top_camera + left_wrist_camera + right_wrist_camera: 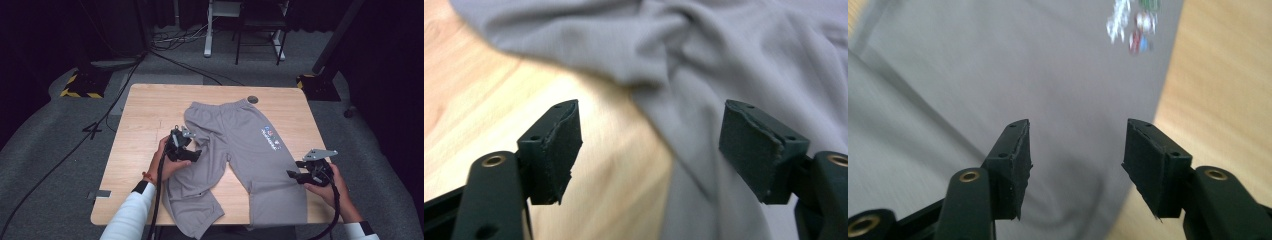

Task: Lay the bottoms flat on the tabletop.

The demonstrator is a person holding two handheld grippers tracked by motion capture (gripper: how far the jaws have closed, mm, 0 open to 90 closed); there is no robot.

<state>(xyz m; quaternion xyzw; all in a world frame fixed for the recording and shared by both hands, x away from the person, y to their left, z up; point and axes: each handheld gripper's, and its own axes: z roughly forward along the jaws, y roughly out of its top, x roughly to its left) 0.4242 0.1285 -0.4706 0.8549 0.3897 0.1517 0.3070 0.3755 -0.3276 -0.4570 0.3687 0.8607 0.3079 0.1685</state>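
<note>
Where the person's white-sleeved forearms come in at the near edge, each hand grips a black gripper above the pale wooden tabletop point(150, 107). The left gripper point(192, 150) sits over the outer edge of the near trouser leg, its hand curled under the body; in its own view its jaws stand wide apart with nothing between them, cloth and bare wood below. The right gripper point(295, 175) hovers at the other leg's outer edge, pointing inward, jaws likewise wide and empty. The grey trousers point(250, 150) lie spread flat, soft knit cloth with gentle creases, legs toward the person, one cuff hanging over the near edge. A small coloured print point(270, 138) marks one hip. Farthest lies the gathered waistband.
</note>
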